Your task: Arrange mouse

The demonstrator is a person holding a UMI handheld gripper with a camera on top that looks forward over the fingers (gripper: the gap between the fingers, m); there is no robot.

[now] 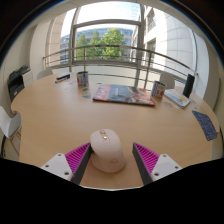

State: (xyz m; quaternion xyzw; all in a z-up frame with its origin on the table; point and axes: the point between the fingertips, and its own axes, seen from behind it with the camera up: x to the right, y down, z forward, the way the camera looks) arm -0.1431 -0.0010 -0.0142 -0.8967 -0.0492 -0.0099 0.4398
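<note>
Two fingers of the gripper (108,160) are spread wide over the near edge of the big round wooden table (60,115), and right between them sits the mouse (107,148), a pale, rounded thing resting on the tabletop. I can see wood showing on both sides of it, so the magenta pads (78,156) are not pressing on it; the fingers stand open around it, one to each flank.

Look farther across the table and there's a large flat magazine (122,94) with a reddish cover lying well beyond the mouse, near the far side. Just to its left stands a small upright item (82,79), too small to name. Off to the right rests what looks like a laptop (178,97), with a can-like item (158,89) between it and the magazine. A blue sheet or booklet (205,123) lies near the table's right rim. On the far left a small dark object (62,76) lies on the wood.

Behind it all, a tall window (105,40) shows green trees and a building outside, with a rail running across in front of the glass.
</note>
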